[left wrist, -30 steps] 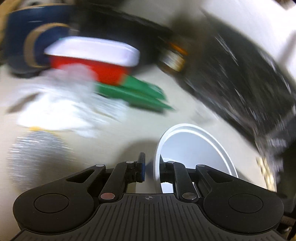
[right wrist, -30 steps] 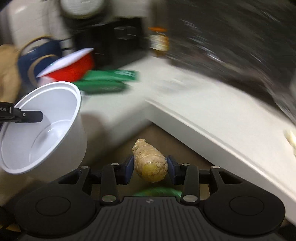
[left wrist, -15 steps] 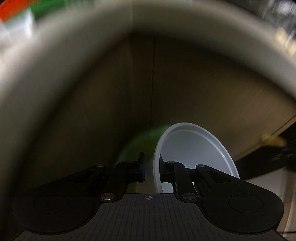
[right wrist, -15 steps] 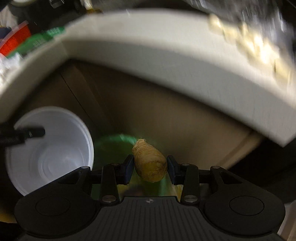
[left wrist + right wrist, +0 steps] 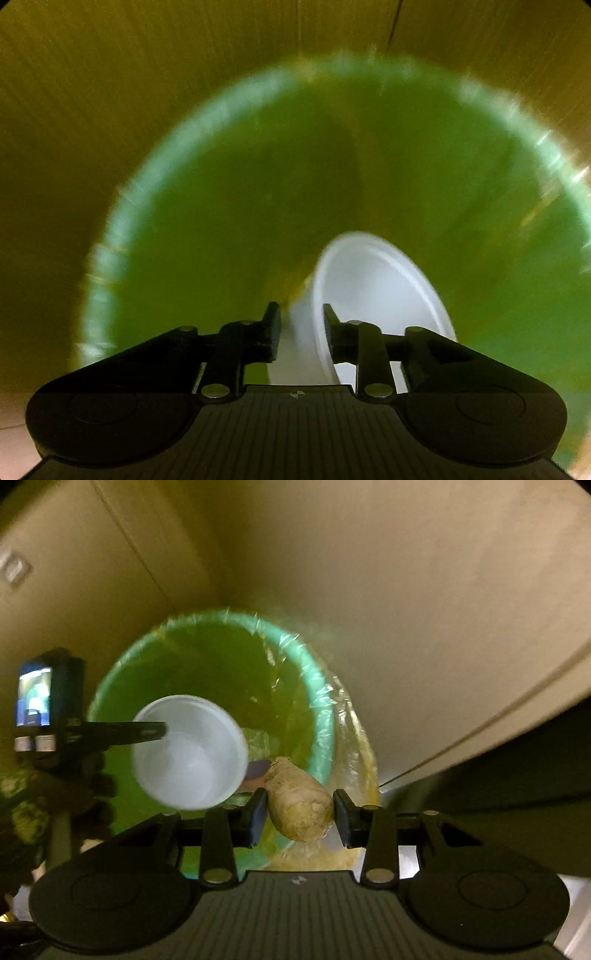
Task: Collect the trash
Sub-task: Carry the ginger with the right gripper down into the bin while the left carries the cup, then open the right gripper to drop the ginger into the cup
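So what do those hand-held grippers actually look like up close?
Each hand-held gripper, left and right, is matte black plastic: a ribbed body with a small round crosshair mark, two rounded lobes, silver pivot pins, and two flat fingers. The left one also carries a small lit screen.

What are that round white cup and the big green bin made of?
The round white cup looks like thin, smooth matte plastic, judging by its moulded rim. The big green bin seems to be glossy plastic, lined with a crinkly clear film bag that glints.

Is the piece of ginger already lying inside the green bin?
No, the ginger sits between the right gripper fingers above the green bin rim.
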`<state>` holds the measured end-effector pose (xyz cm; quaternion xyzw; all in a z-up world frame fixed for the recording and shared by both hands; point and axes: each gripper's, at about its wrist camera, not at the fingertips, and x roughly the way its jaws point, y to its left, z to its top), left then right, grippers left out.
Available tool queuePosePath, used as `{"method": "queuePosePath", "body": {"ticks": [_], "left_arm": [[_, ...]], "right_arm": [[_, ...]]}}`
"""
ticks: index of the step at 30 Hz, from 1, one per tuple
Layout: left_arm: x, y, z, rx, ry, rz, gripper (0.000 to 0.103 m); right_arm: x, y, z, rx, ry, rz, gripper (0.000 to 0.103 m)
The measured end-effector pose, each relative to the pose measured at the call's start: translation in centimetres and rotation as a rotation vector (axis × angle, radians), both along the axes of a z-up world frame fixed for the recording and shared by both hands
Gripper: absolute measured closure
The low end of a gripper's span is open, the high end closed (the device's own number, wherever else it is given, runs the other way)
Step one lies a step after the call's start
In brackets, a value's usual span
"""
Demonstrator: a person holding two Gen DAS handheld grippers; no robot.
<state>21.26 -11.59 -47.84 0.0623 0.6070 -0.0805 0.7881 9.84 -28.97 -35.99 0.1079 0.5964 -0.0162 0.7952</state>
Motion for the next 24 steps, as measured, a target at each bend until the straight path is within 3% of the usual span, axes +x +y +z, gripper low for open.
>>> {"method": "queuePosePath", "body": {"ticks": [2,5,14,17,20,23,24], "left_arm": [[0.2,0.6,-1.0,-0.015,0.011,0.02,0.073],[0.1,2.2,-0.1,-0.058,0.002,0.06,0.073],[-2.9,8.3,7.5,-0.188,0.013,0.149,0.074],[-4.3,8.5,8.5,-0.213,0.036,0.184,0.074],[-5.0,8.5,8.9,-0.233,0.064,0.208,0.074],[-5.0,7.7,8.3,-0.251,0.069,0.209,0.074],[-5.1,7.8,8.6,-0.258,0.064,0.205,0.074]], "right_arm": [[0.6,0.4,-1.2,0.004,0.005,0.033,0.065],[1.3,1.2,-2.5,0.005,0.024,0.069,0.065],[5.9,4.9,-6.5,0.082,0.054,0.141,0.065],[8.6,6.3,-8.2,0.111,0.032,0.104,0.063],[11.4,6.6,-11.0,0.166,0.071,0.047,0.039],[12.3,6.0,-13.7,0.183,0.158,-0.026,0.042],[12.4,5.7,-14.6,0.181,0.197,-0.048,0.048]]}}
